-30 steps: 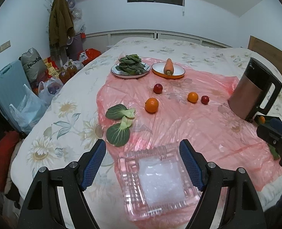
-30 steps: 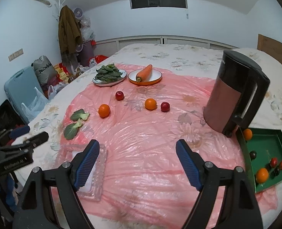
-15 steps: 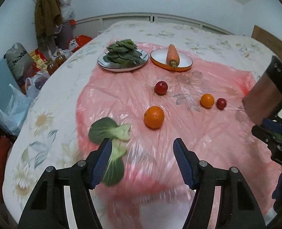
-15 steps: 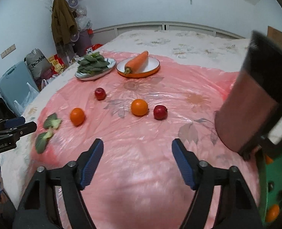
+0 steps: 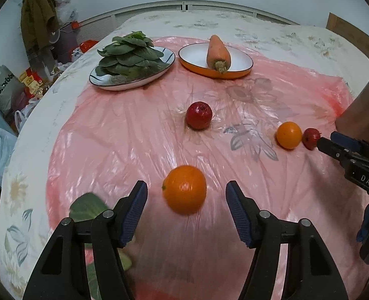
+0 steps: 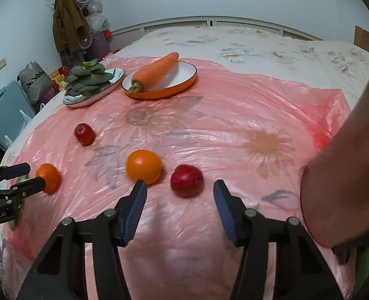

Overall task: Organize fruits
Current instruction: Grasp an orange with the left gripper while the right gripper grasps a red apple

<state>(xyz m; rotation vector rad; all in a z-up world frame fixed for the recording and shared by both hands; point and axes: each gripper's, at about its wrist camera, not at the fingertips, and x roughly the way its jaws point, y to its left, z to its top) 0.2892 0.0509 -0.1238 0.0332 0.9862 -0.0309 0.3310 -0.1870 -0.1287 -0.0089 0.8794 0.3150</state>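
In the left wrist view, my left gripper (image 5: 185, 195) is open with an orange (image 5: 184, 189) lying on the pink plastic sheet between its fingertips. A red fruit (image 5: 199, 115) lies farther off, and a second orange (image 5: 288, 135) with a small red fruit (image 5: 311, 138) lies at the right. In the right wrist view, my right gripper (image 6: 180, 191) is open just short of a red fruit (image 6: 187, 180). An orange (image 6: 143, 166) lies by its left fingertip. Another red fruit (image 6: 84, 133) and the left gripper's orange (image 6: 49, 177) lie to the left.
A plate of green leaves (image 5: 132, 60) and an orange dish with a carrot (image 5: 217, 55) stand at the far side. A copper kettle (image 6: 347, 175) stands close on the right. Loose green leaves (image 5: 87, 206) lie at the left. Bags and a coat rack stand beyond the bed.
Both grippers have moved forward and down toward the fruit. The left one now frames the near orange; the right one has closed in on the red fruit. The clear tray has left view.
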